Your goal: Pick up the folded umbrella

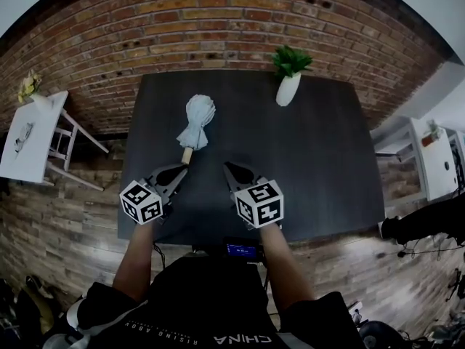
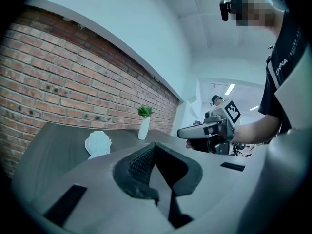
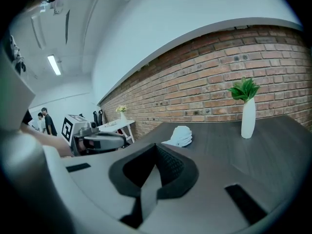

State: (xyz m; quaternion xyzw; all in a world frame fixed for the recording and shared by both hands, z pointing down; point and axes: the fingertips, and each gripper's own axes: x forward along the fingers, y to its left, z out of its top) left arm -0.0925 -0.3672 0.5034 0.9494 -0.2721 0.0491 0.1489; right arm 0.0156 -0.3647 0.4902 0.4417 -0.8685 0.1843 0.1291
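Currently both grippers are held low over the near edge of the dark table, side by side, pointing toward the brick wall.

Left gripper: jaws closed tip to tip, clenched on nothing. Its own view shows the ribbed pads pressed together with no object between them.

Right gripper: jaws likewise drawn together to a single point, nothing in them (its own view shows the two dark jaws meeting along one seam). The two grippers are near each other but apart, and each shows in the other's camera.

Folded umbrella: pale, bundled, lying flat on the table left of centre. Its wooden handle points back toward the person. The handle end lies just ahead of the left gripper's tip. Contact cannot be confirmed from the head view, and the left gripper view shows the umbrella off to the left of the jaws, not between them. The right gripper is further from the umbrella, to its right.

Surroundings, left to right:
- White side table against the wall, well clear of the dark table, with a small bunch of flowers on it.
- White vase with a green plant, upright at the far edge of the table, well apart from the umbrella.
- White shelf unit at the right.

Nothing lies between either gripper and the umbrella.
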